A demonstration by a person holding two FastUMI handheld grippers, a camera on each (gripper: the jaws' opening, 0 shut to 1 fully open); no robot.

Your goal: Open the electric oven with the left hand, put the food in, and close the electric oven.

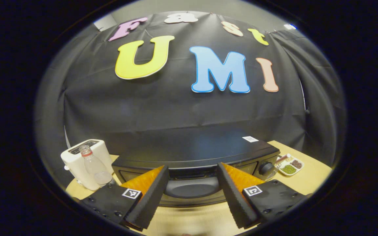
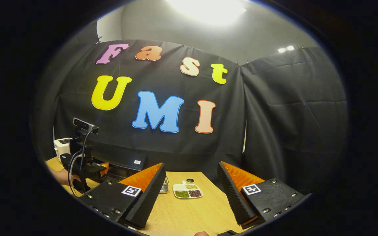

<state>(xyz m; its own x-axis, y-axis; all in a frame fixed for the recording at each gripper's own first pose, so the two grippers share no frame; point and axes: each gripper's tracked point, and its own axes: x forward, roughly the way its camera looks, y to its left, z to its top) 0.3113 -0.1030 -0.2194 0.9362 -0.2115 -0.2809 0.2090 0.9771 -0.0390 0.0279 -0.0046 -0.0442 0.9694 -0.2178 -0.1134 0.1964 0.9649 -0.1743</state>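
The black electric oven (image 1: 195,154) stands on the wooden table straight ahead in the left gripper view, its door shut and its handle bar (image 1: 192,177) just beyond the fingers. My left gripper (image 1: 192,193) is open, close in front of the door, holding nothing. A white divided plate of food (image 1: 290,165) lies right of the oven. In the right gripper view my right gripper (image 2: 190,193) is open and empty above the table, with the food plate (image 2: 187,191) ahead between its fingers. The oven (image 2: 123,165) and the left gripper (image 2: 84,164), held by a hand, show at the left.
A white toaster (image 1: 82,160) and a clear plastic bottle (image 1: 94,167) stand left of the oven. A small glass jar (image 2: 164,185) sits beside the food plate. The table's (image 2: 189,216) light wood surface runs toward the cloth wall.
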